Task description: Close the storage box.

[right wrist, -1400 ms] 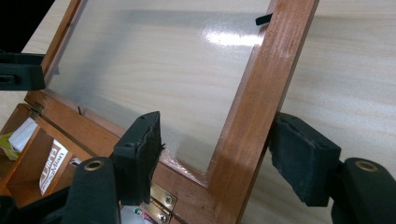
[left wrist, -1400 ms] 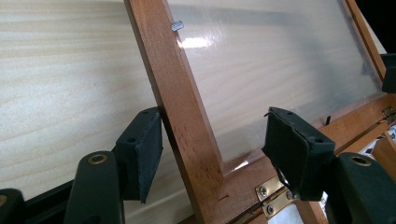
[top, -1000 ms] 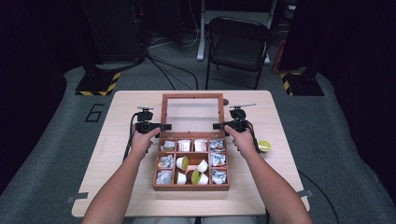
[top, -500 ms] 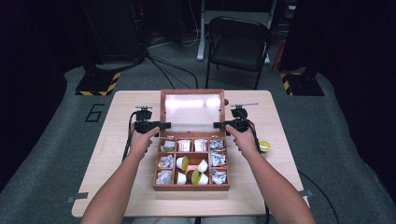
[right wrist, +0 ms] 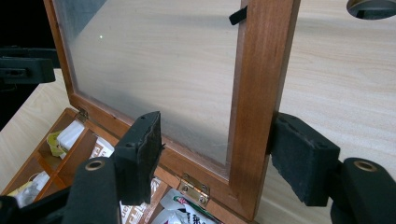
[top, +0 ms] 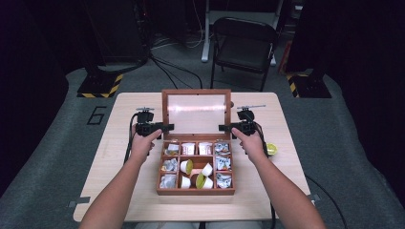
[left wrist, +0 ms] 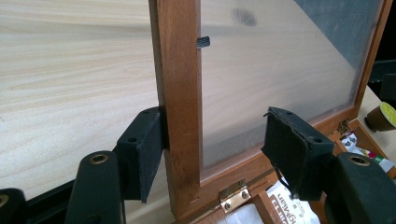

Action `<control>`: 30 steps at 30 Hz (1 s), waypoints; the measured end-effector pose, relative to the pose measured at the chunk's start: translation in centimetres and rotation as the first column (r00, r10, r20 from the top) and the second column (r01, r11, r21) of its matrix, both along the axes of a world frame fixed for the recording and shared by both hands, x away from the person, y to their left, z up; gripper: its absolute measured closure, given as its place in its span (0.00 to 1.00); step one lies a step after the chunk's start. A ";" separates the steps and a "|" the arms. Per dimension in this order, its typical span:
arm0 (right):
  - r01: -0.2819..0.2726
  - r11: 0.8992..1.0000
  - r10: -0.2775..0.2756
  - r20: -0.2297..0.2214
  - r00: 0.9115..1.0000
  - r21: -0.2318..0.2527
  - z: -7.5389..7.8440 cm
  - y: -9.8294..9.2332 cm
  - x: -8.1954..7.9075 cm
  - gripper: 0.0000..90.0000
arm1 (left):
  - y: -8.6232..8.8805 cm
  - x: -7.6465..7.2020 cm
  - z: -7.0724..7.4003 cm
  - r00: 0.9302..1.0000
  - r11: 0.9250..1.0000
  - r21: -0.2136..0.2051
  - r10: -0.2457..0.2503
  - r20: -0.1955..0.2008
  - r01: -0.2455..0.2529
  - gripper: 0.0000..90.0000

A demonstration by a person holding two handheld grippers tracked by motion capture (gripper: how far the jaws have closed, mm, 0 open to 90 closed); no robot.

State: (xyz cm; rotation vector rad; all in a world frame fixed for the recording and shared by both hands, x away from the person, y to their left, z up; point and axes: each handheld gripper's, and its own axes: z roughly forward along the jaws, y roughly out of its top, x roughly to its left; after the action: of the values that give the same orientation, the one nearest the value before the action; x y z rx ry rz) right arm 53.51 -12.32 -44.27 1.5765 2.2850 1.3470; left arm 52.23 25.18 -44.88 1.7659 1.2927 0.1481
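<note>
A wooden box (top: pixel 196 191) sits mid-table, its compartments holding foil packets (top: pixel 223 163) and white and green pods (top: pixel 187 167). Its glass-paned lid (top: pixel 196 93) stands open, about upright. My left gripper (top: pixel 165 128) is open and straddles the lid's left frame rail (left wrist: pixel 180 93). Its outer pad (left wrist: pixel 140 149) rests against the wood, and the inner pad is off the glass. My right gripper (top: pixel 225 127) is open astride the right rail (right wrist: pixel 261 93). Its outer pad (right wrist: pixel 301 158) is against the frame, and the inner pad stands apart.
A lone green pod (top: pixel 271 149) lies on the table (top: pixel 119 191) right of the box, near my right hand. Brass hinges (left wrist: pixel 233 193) join lid and box. A folding chair (top: pixel 243 47) stands beyond the far edge. Cables trail from both grippers.
The lid's tilt has shifted a little and its glass now catches a bright glare. Both grippers have stayed at the lid's sides.
</note>
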 end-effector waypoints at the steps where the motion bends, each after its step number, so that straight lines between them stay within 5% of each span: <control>1: -0.003 1.000 0.003 0.002 1.000 -0.006 0.1 0.0 -0.1 0.38 | 0.0 -0.1 0.1 1.000 1.000 0.002 0.000 0.003 0.000 0.42; 23: -0.026 1.000 0.027 0.099 0.995 -0.009 1.8 -0.2 -2.3 0.39 | 0.1 -2.2 2.0 0.994 0.999 0.013 -0.043 0.100 0.042 0.42; 30: -0.042 0.999 0.040 0.114 0.993 0.019 2.5 -0.1 -2.9 0.40 | 0.2 -2.7 2.7 0.989 0.997 -0.033 -0.060 0.137 0.065 0.43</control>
State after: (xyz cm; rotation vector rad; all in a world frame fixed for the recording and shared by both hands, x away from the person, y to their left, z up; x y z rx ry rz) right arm 50.64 -12.45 -41.79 1.4261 2.2550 1.4367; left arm 49.55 25.36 -42.15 1.7312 1.1346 0.2044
